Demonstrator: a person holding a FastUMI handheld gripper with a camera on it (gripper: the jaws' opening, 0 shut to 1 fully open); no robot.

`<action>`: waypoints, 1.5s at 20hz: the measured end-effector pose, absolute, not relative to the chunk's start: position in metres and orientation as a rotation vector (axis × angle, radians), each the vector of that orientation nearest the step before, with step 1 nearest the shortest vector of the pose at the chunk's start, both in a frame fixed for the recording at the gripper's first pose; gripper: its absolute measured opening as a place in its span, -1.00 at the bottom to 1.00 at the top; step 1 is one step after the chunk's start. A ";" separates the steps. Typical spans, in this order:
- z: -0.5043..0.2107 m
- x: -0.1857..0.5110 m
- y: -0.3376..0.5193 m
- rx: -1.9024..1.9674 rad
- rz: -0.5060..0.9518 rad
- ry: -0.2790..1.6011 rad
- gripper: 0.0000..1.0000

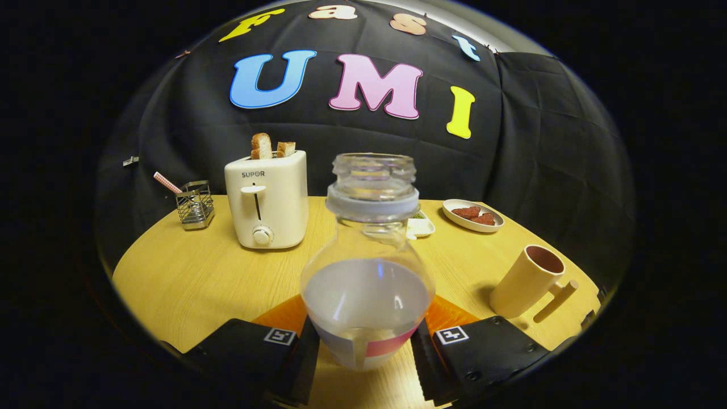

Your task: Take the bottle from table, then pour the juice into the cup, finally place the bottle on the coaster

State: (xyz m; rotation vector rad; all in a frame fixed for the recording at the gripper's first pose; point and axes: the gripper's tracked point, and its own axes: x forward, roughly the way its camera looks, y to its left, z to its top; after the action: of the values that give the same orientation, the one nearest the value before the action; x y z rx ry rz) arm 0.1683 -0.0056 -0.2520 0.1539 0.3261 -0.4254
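Tongs (363, 349) are pinching the upright bottle (368, 295) between both fingers; the cup (528, 281) is standing ahead and rightward on the desk (187, 278).

Coaster (448, 313) mostly hidden behind bottle (368, 272) and gripper (366, 346) fingers. Small dish (421, 226) half hidden by bottle (contents unclear). Finger contact with bottle unclear.
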 end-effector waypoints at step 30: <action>-0.160 0.108 -0.108 0.882 -0.336 0.164 0.47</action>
State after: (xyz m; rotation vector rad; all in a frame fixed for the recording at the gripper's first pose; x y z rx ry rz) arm 0.1076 -0.1076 -0.1600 0.8825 0.1643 -0.3359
